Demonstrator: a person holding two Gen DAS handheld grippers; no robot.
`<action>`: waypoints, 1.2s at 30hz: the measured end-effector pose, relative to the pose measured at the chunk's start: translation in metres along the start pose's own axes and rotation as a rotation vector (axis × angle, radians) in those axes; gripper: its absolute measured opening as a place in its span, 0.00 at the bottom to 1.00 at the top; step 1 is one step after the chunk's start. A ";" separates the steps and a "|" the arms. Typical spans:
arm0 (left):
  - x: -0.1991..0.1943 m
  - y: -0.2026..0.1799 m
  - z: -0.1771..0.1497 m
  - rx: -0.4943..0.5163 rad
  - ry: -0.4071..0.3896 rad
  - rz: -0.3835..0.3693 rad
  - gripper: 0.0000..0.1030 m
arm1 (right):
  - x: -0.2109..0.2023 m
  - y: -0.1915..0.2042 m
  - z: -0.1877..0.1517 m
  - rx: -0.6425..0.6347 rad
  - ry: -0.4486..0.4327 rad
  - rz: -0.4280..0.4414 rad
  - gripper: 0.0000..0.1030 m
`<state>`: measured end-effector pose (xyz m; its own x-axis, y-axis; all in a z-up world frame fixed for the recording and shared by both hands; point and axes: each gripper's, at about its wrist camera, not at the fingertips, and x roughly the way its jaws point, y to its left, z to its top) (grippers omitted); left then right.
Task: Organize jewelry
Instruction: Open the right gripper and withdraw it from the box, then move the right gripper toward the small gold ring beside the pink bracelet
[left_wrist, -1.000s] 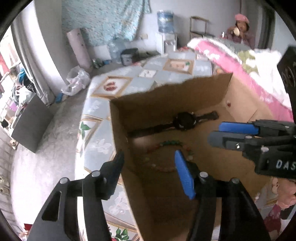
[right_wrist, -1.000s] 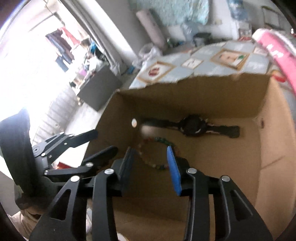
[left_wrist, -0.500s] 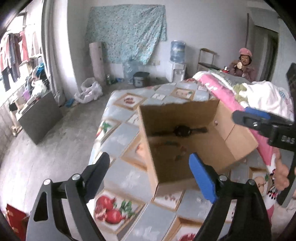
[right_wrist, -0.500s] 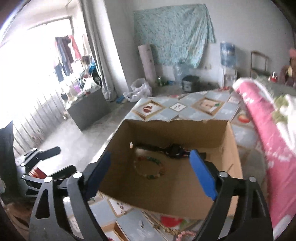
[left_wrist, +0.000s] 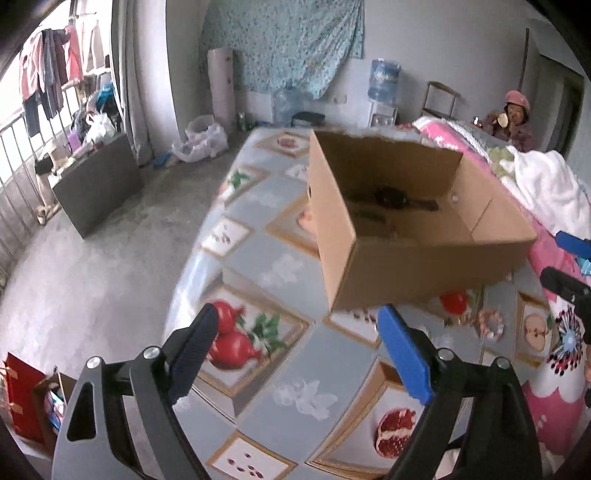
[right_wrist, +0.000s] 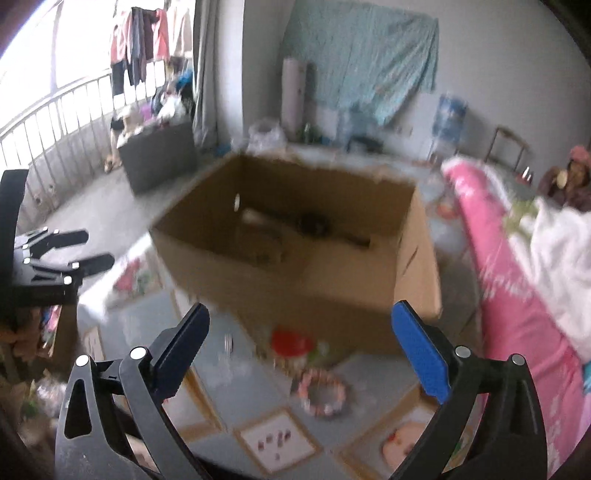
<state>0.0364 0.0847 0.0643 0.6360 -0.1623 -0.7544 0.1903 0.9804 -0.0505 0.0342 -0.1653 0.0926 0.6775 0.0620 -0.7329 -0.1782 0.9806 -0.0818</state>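
Pink bead bracelet (right_wrist: 320, 394) is seen on the surface, right below the wide, empty right jaws; left jaws wide too.

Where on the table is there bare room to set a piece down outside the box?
Free: the tablecloth left of the cardboard box, out to the table's edge, and the strip between the left gripper and the box's near wall. Crowded: the front right, where the pink bead bracelet lies beside the pink bedding.
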 end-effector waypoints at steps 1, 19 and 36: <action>0.005 -0.002 -0.005 -0.001 0.012 -0.007 0.83 | 0.003 0.000 -0.005 0.003 0.020 -0.011 0.92; 0.088 -0.049 -0.048 0.177 0.190 -0.048 0.90 | 0.058 0.023 -0.074 0.070 0.349 0.028 0.92; 0.093 -0.043 -0.042 0.165 0.226 -0.050 0.95 | 0.063 -0.007 -0.106 0.105 0.351 0.005 0.92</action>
<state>0.0556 0.0319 -0.0308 0.4438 -0.1632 -0.8812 0.3482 0.9374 0.0018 0.0027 -0.1879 -0.0247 0.3872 0.0168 -0.9219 -0.0937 0.9954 -0.0213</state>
